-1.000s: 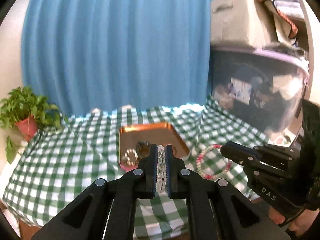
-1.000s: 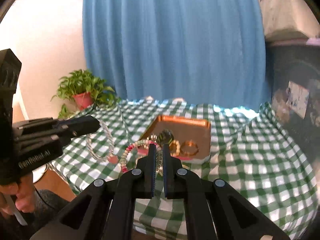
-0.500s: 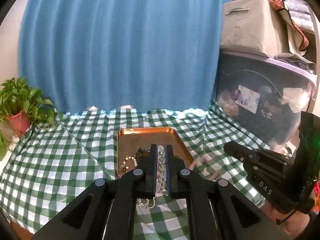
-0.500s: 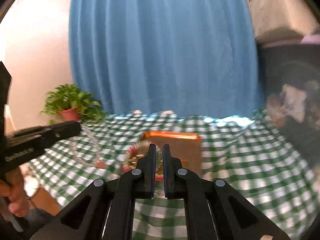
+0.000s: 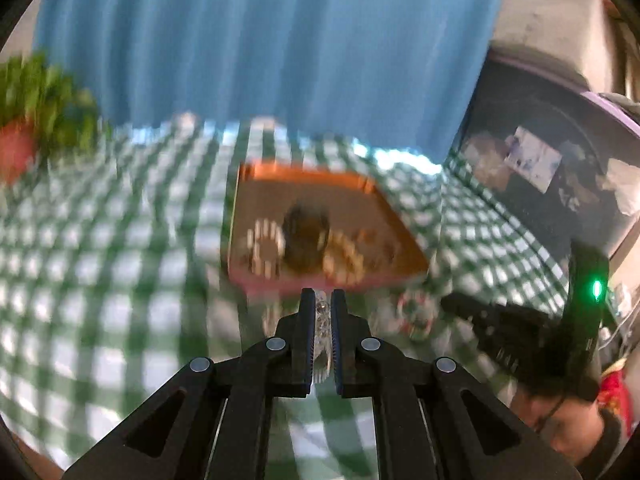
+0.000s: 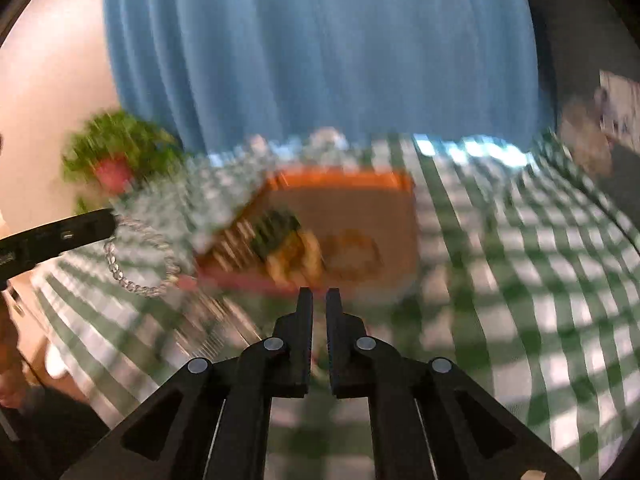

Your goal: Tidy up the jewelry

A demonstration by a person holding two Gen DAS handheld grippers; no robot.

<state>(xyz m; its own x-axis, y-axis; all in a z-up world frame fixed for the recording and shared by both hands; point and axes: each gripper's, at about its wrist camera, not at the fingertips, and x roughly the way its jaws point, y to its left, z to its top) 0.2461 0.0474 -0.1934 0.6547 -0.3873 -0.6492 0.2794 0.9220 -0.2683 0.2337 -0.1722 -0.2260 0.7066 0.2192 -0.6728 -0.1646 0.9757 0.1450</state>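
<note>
Both views are motion-blurred. An orange tray (image 5: 384, 220) on the green checked cloth holds several bead bracelets and a dark one; it also shows in the right wrist view (image 6: 400, 216). My left gripper (image 5: 322, 304) is shut on a clear bead bracelet (image 5: 321, 320), which hangs from its tip in the right wrist view (image 6: 138, 258), just before the tray's near edge. My right gripper (image 6: 319, 300) has its jaws nearly closed; in the left wrist view a red and white bead bracelet (image 5: 416, 314) hangs at its tip (image 5: 452, 304).
A potted plant (image 6: 116, 160) stands at the table's far left. A blue curtain (image 5: 260, 48) hangs behind. Storage boxes (image 5: 552, 152) are stacked at the right.
Both grippers have moved down and forward toward the tray's near edge, each still carrying its bracelet. The views have gone blurry.
</note>
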